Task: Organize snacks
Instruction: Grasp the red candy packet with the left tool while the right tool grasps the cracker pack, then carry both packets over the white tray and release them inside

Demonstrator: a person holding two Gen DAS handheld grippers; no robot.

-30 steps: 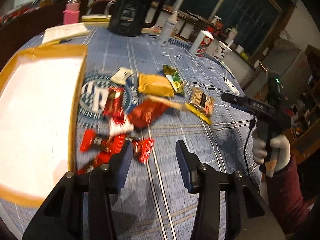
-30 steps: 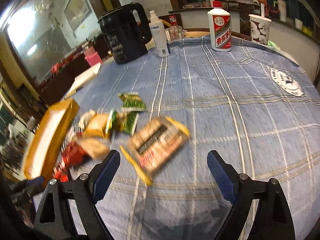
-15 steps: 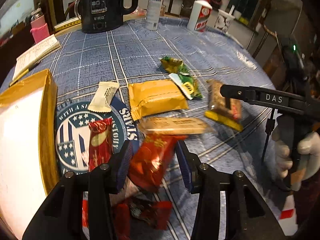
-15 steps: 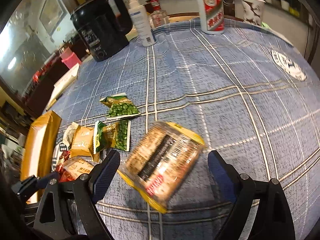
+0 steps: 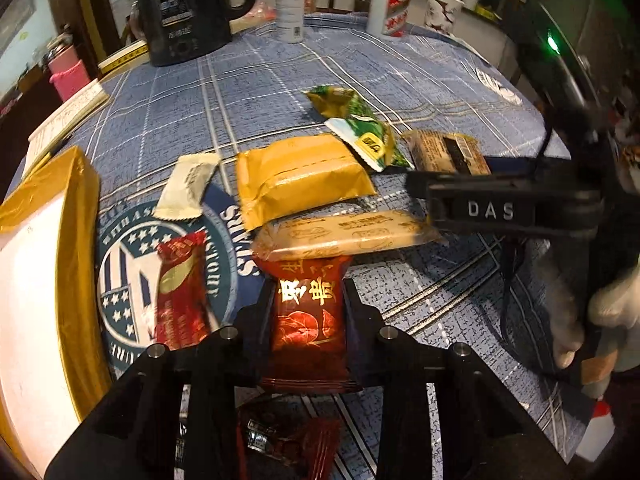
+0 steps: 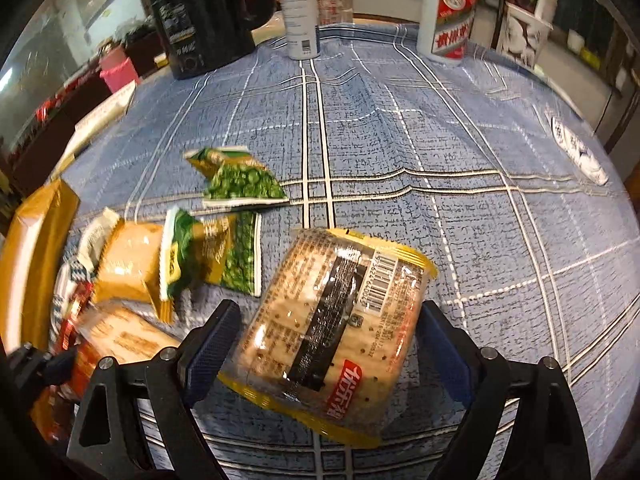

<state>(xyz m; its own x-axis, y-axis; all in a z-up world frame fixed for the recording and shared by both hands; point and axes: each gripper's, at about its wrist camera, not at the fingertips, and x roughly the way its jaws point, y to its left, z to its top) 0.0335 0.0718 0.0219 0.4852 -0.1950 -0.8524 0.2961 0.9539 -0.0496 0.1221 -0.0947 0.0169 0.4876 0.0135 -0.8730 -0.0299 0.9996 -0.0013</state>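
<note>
Two claws are seen over a blue plaid-cloth tabletop [image 6: 460,184]. The left claw [image 5: 308,320] is clamped on a glossy dark-red snack pack [image 5: 308,320] w/ gold characters, pinched flat btwn both fingers at the pile's near edge. The right claw [image 6: 320,344] is spread wide, its blue ribbed pads either side of a clear-film cracker pack [image 6: 336,332] w/ yellow crimped ends and a barcode; contact btwn pads and pack can't be told.

Just beyond the red pack a long tan biscuit bar [image 5: 344,236] lies crosswise, touching it; behind that a puffy orange-gold pouch [image 5: 300,176], w/ a crinkled green pea packet [image 5: 368,140] overlapping its far corner. A 2nd green packet [image 6: 236,178] lies apart, farther out. A small cream sachet [image 5: 186,186] and a slim red wrapper [image 5: 180,292] rest on a round printed emblem [image 5: 120,272]. A gold-rimmed flat box [image 5: 76,264] w/ a white inside sits at the left edge of the tabletop.

At the far side stand a black kettle [image 6: 200,16], a white plastic bottle [image 6: 300,12], and a white-and-red ceramic bottle [image 6: 448,12].
</note>
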